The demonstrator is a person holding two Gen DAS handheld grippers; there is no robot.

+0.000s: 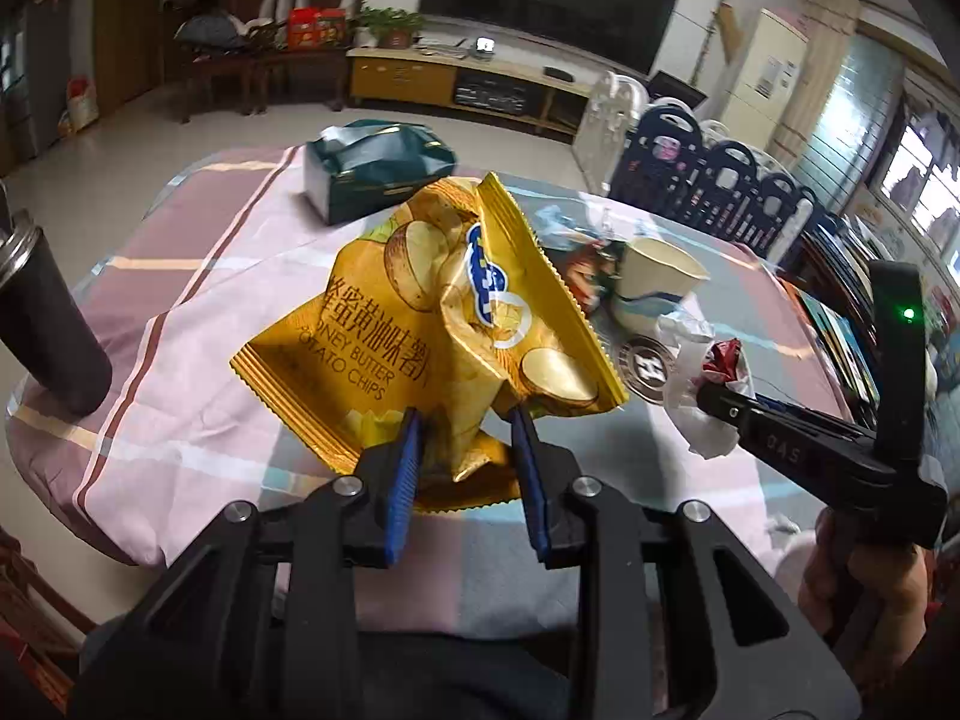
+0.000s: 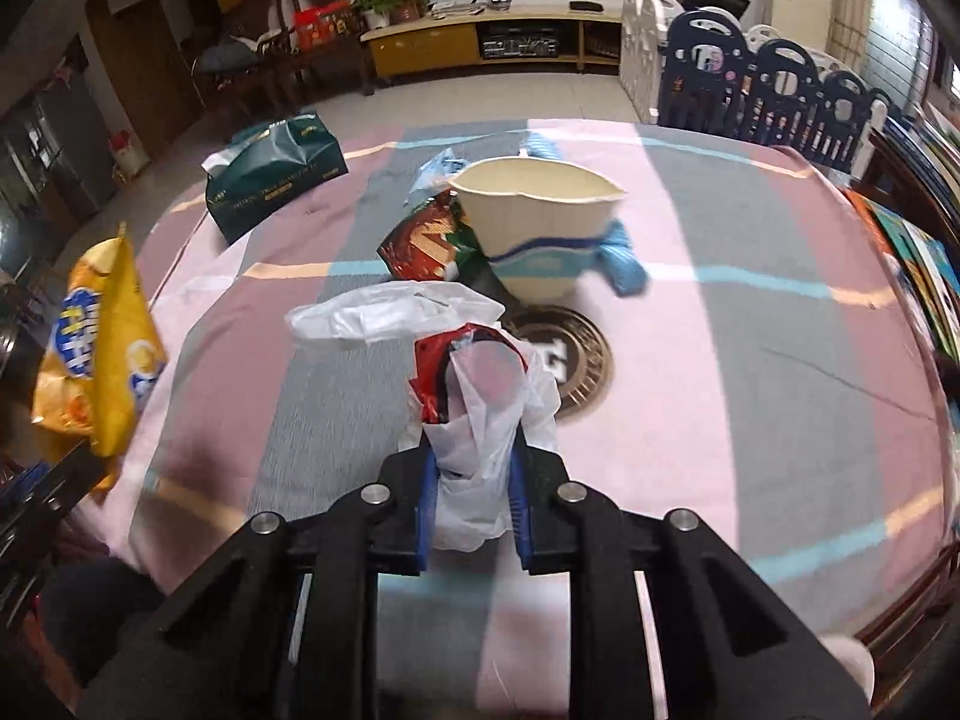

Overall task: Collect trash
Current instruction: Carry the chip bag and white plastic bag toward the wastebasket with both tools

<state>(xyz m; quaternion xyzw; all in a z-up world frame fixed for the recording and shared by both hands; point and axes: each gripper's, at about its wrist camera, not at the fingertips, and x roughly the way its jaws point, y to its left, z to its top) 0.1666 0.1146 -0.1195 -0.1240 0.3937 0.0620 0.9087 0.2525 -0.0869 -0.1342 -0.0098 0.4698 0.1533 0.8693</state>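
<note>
Pinched between the left hand-held gripper [image 1: 468, 420] pads, the yellow chip bag [image 1: 444, 324] is held above the surface [image 1: 180, 300]; from the right wrist, a white plastic bag [image 2: 480, 456] is clamped in the right hand-held gripper [image 2: 474, 462], near the paper cup [image 2: 534, 228]

- The left gripper [image 1: 465, 420] is a matte black frame of angular struts with four round silver bolt heads across its front.
- Its fingers [image 1: 403, 480] carry ribbed blue pads.
- The right gripper [image 2: 474, 468] has the same black frame, silver bolts and blue pads.
- At the right edge of the left wrist view, its black body bears pale embossed characters and a small green light.
</note>
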